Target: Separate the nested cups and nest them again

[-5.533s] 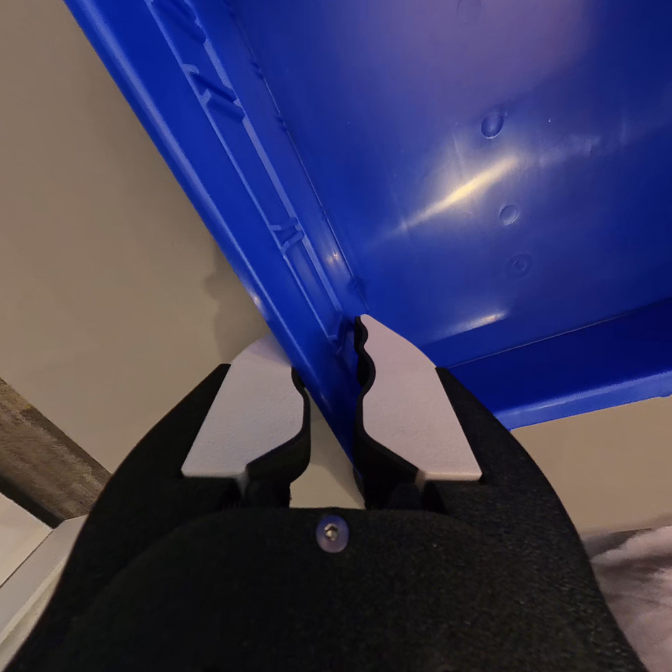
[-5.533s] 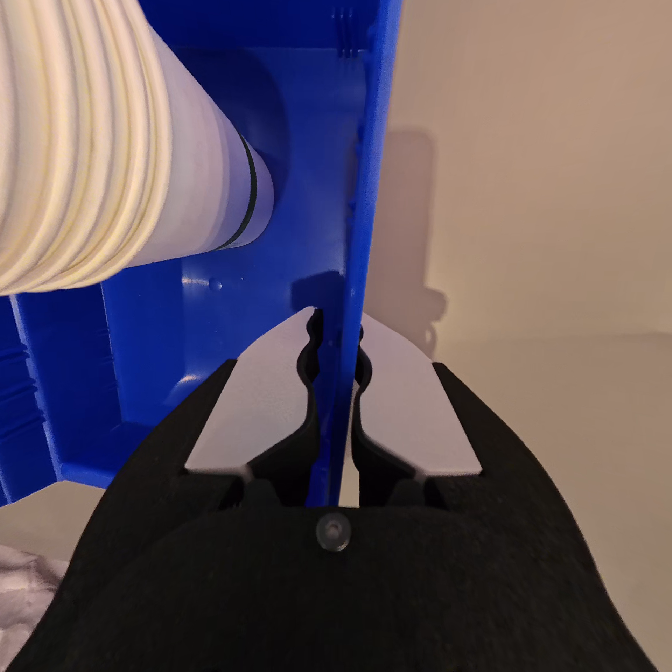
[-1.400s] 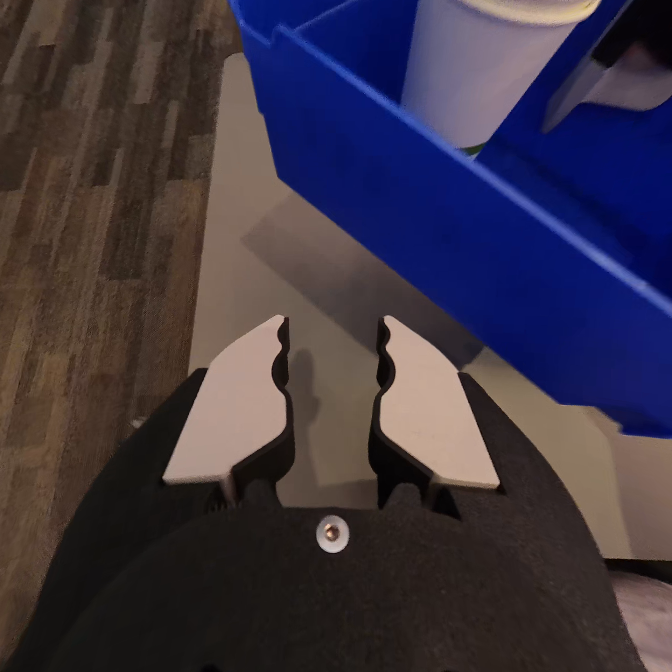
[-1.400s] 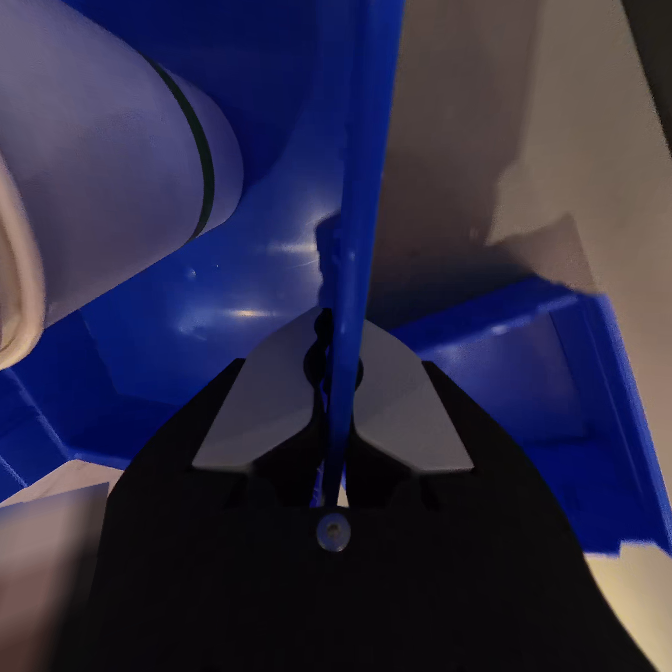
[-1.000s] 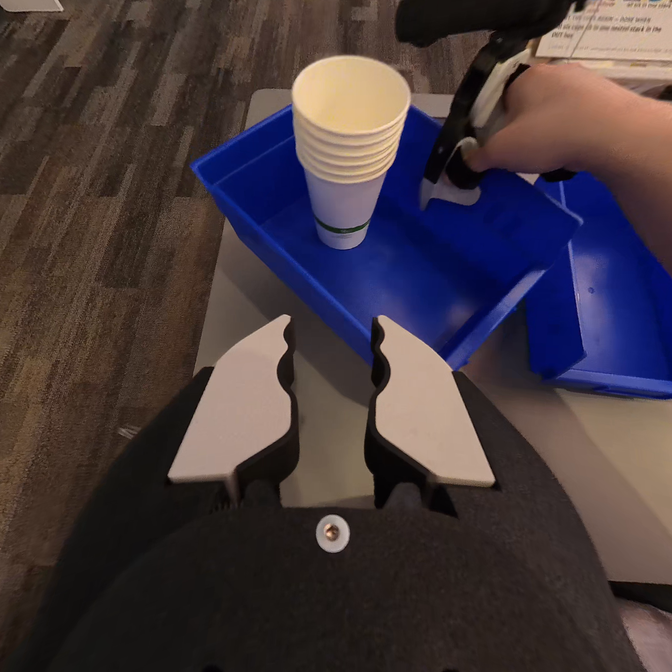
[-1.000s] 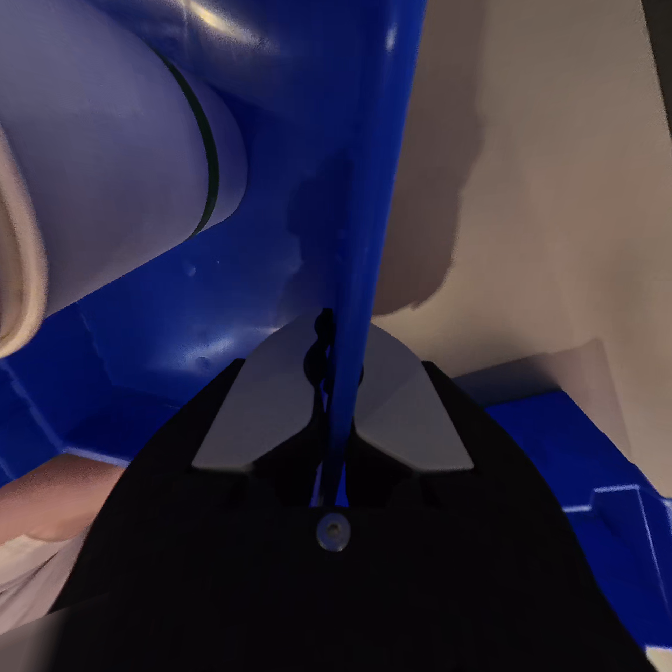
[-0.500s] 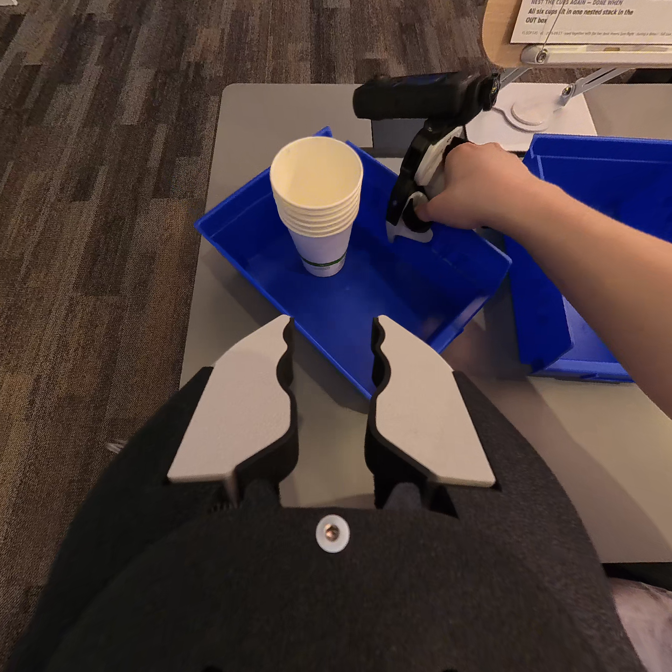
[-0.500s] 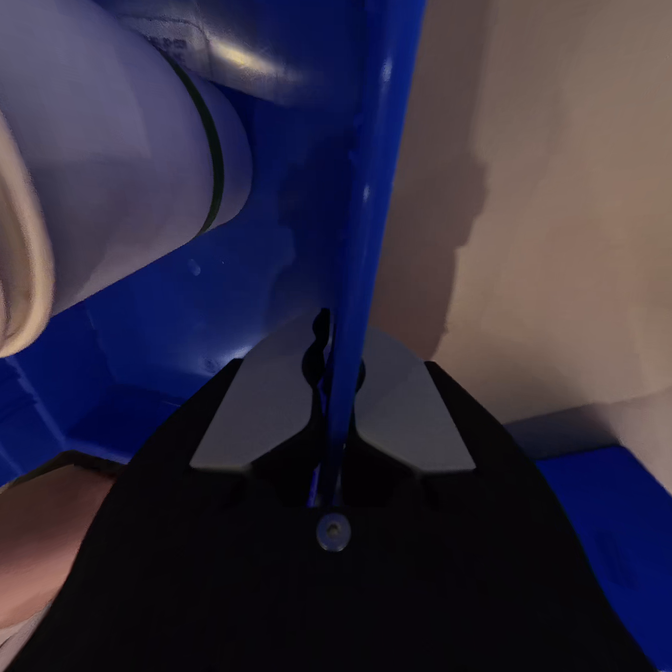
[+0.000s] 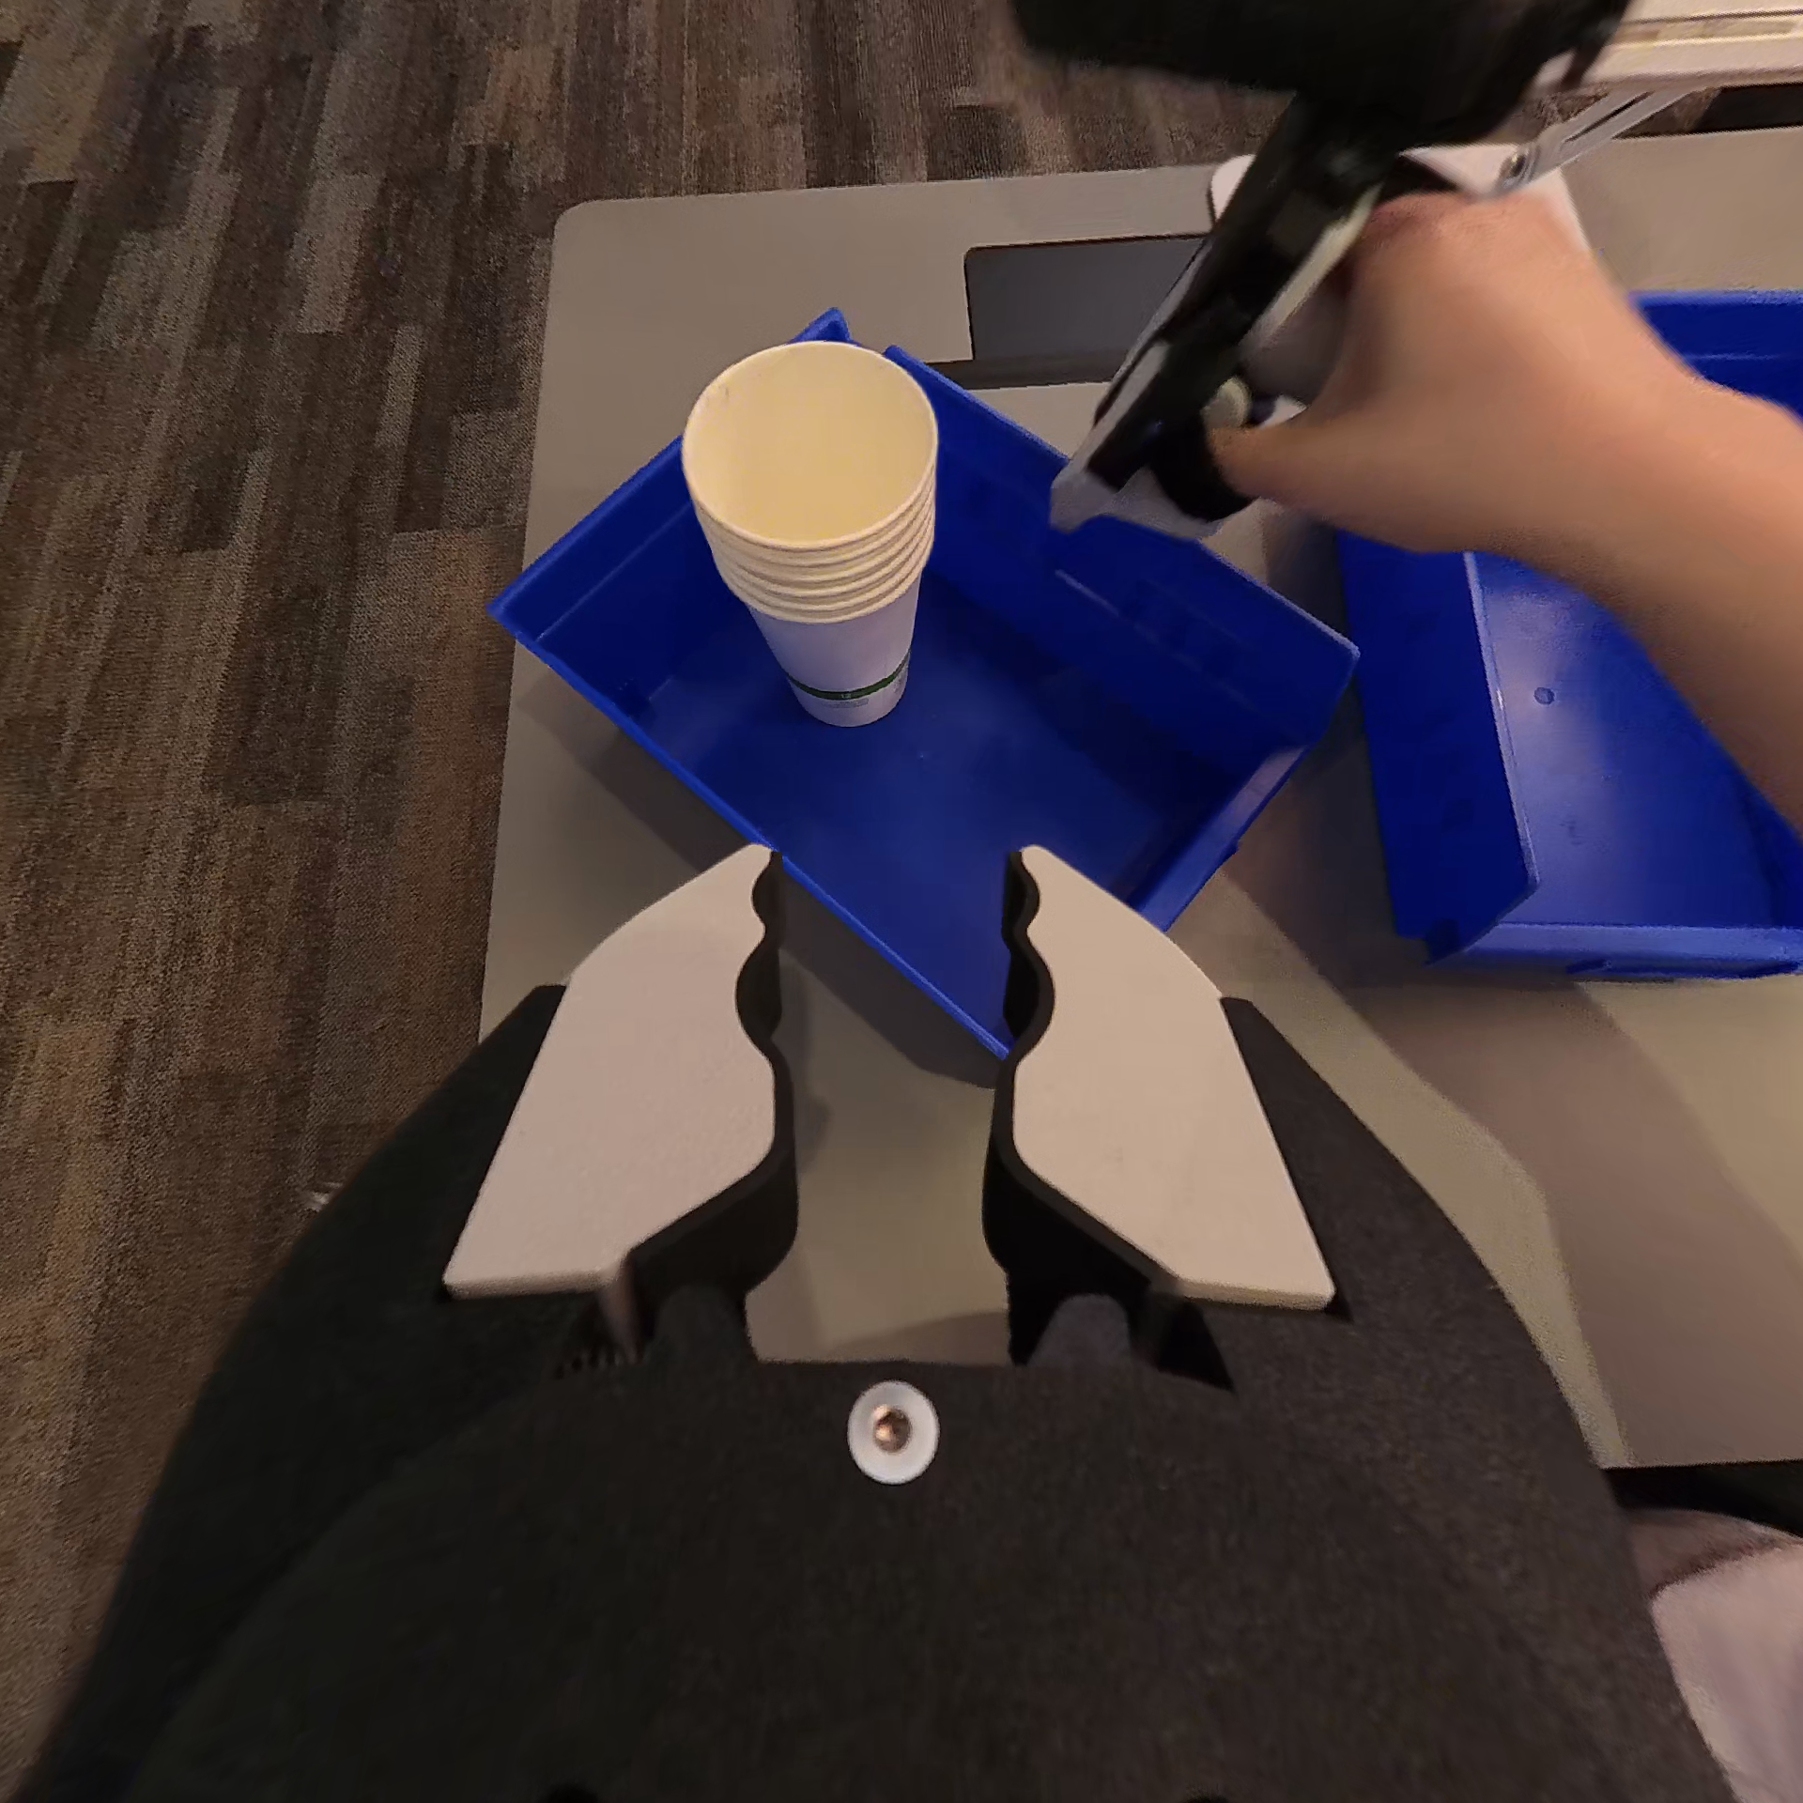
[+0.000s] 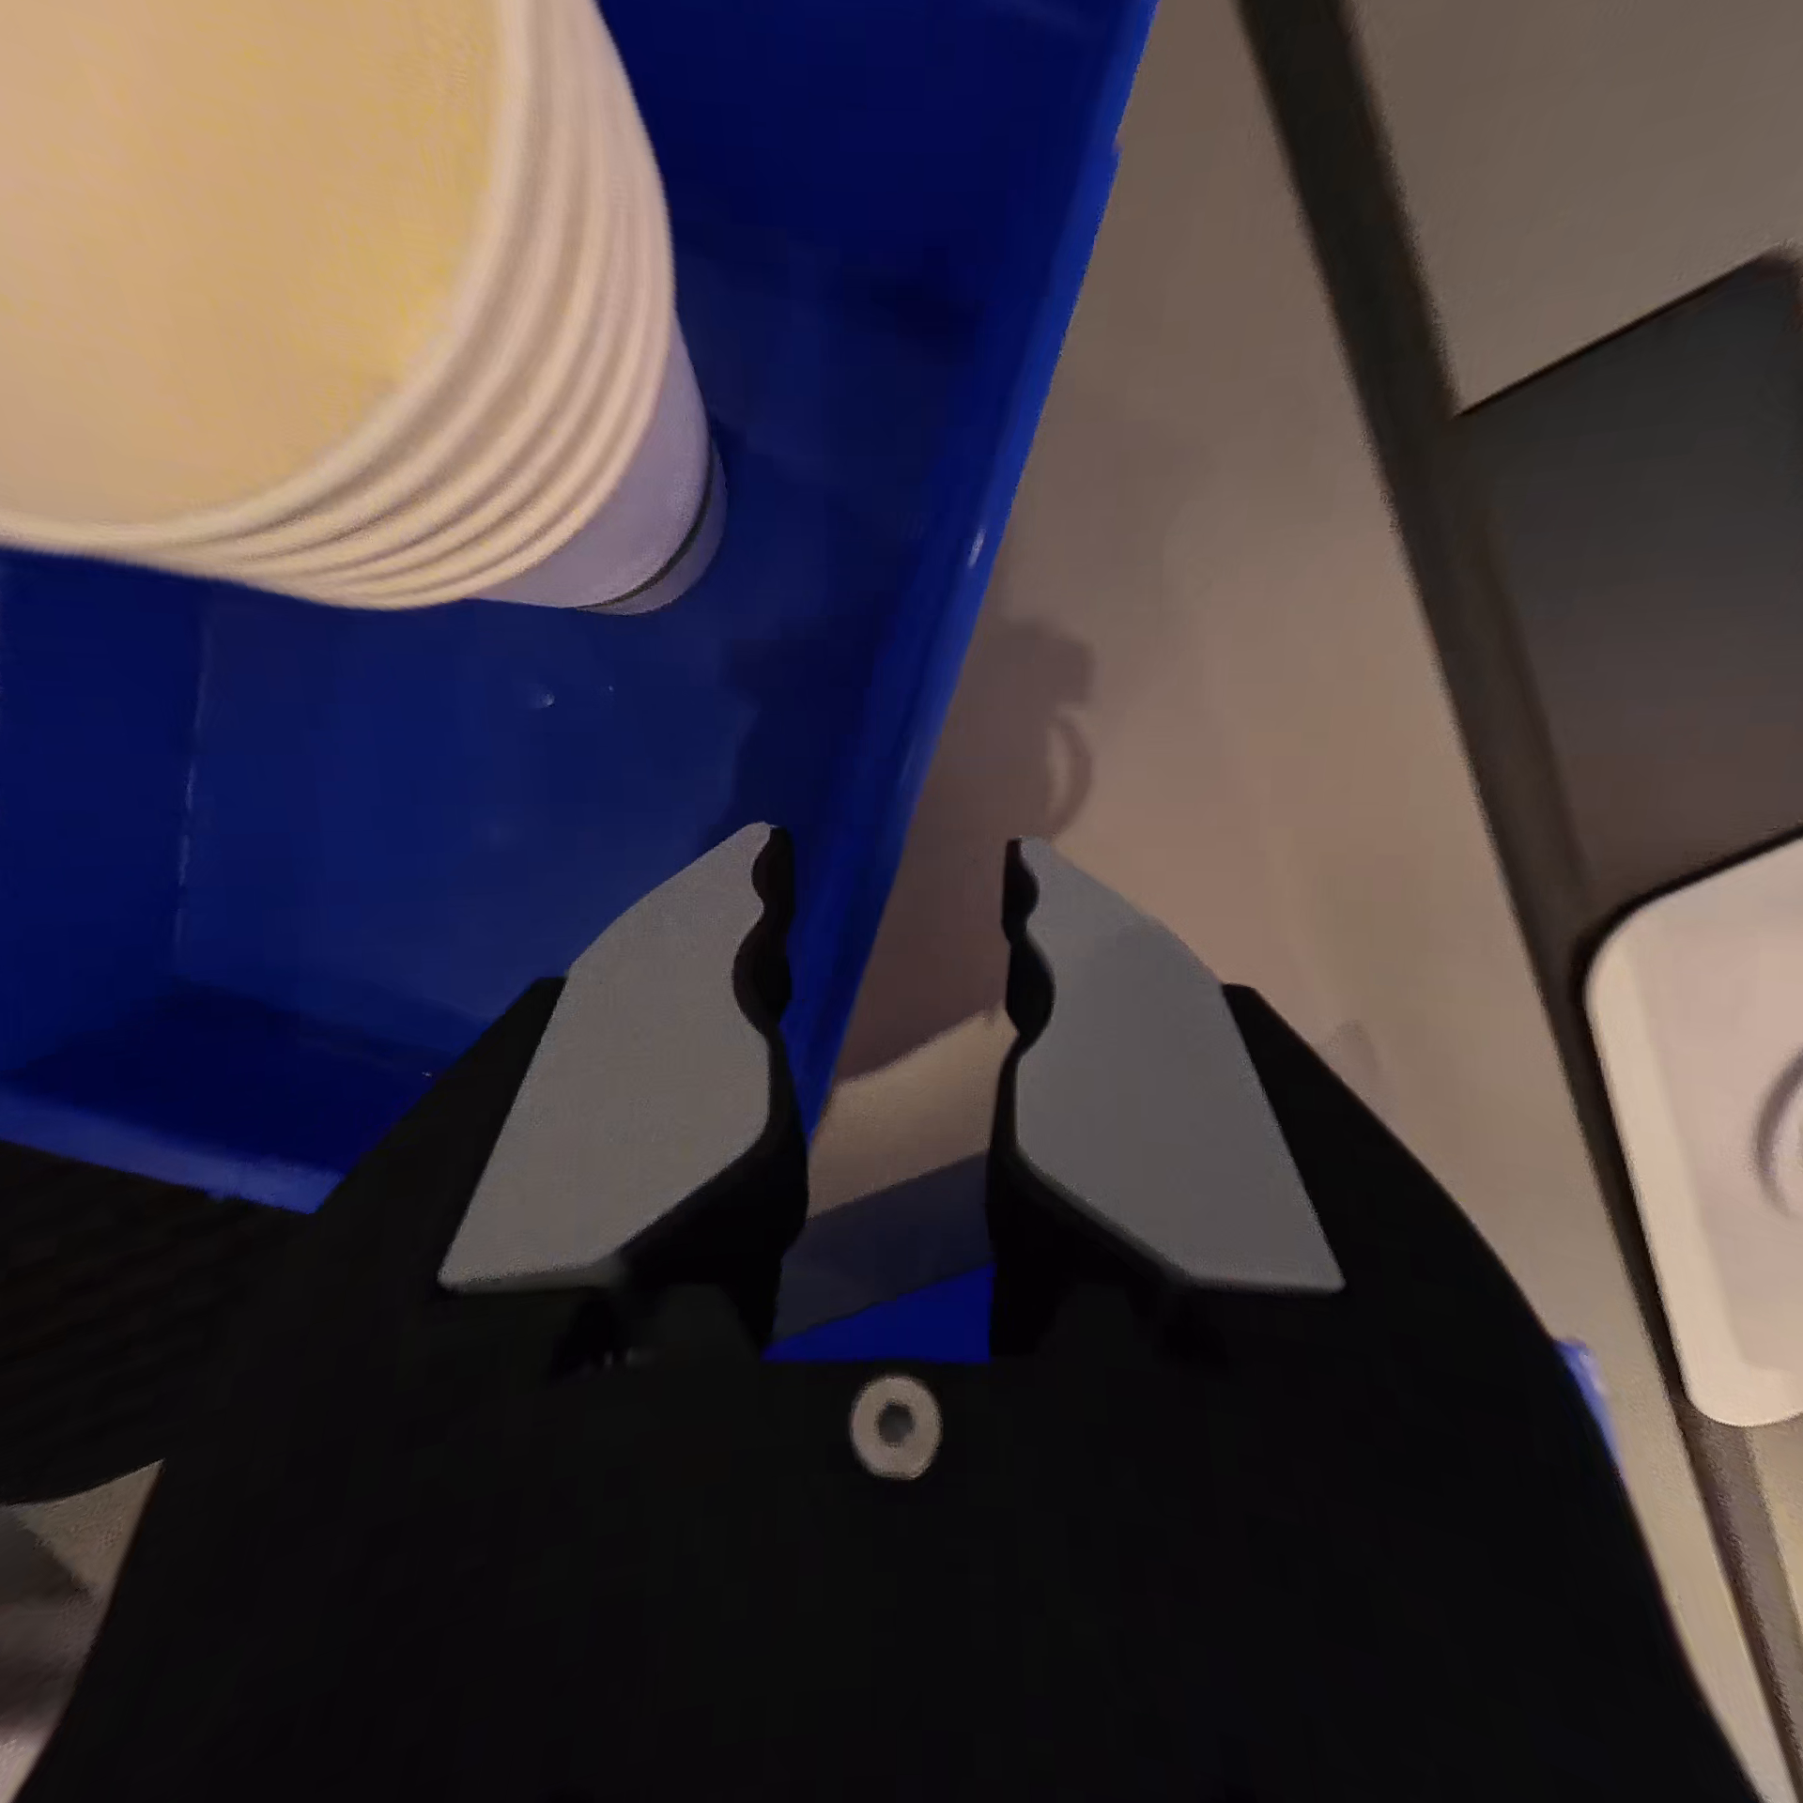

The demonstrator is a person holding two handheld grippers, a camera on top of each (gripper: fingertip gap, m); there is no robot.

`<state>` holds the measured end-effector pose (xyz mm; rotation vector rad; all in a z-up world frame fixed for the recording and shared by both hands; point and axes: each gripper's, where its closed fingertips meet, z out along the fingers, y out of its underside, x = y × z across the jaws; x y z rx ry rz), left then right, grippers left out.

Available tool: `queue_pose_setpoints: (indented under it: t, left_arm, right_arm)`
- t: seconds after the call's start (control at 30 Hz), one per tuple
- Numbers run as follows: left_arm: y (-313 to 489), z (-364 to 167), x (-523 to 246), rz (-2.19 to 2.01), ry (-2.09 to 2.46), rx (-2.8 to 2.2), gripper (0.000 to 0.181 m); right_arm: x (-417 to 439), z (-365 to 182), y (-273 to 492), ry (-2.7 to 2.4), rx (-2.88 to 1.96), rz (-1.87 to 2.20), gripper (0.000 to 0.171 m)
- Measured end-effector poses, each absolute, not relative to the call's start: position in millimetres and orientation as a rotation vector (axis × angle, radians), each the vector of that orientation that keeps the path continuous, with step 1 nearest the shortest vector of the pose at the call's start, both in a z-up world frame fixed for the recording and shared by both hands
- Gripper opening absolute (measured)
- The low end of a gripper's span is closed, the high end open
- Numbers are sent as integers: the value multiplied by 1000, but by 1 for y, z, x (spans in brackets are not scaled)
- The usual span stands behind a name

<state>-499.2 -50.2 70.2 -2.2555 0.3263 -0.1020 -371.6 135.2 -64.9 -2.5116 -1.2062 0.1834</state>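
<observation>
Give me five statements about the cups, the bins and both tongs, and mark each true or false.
1. The stack of cups stands upright in the blue bin. True.
2. The left tongs are shut on a cup. False: they are open and hold nothing.
3. The right tongs clamp the bin wall. False: they are open, with the wall between the fingers.
4. A second blue bin sits on the table. True.
5. The cups lie scattered apart. False: they are nested.

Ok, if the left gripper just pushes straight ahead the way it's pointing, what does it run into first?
Most likely the near wall of the blue bin, whose corner sits between the open left gripper fingertips. The cup stack stands farther in. Depth is unclear, so it might reach the table first.
</observation>
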Motion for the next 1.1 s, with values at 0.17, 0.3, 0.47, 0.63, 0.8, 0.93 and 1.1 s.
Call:
queue_pose_setpoints:
  t: [0.17,0.3,0.47,0.63,0.8,0.93,1.1]
  left_arm:
    - [-51,71,-498,-110,336,-2248,43]
    - [-51,73,-498,-127,329,-2234,43]
    - [-50,73,-496,-131,338,-2237,43]
    - [-50,71,-492,-115,356,-2253,43]
    - [-50,69,-487,-92,387,-2266,44]
    - [-50,66,-484,-76,405,-2278,44]
    - [-49,66,-482,-78,419,-2281,44]
  right_arm:
    - [-286,0,127,-1002,-2307,-32,75]
    - [-154,18,113,-690,-2344,-185,95]
    - [-32,-14,64,-333,-2529,-145,94]
    - [-6,-65,34,-199,-2643,8,98]
    - [-20,-99,28,-186,-2763,93,94]
    - [-23,-112,29,-213,-2848,26,74]
    - [-38,-123,22,-227,-2961,236,24]
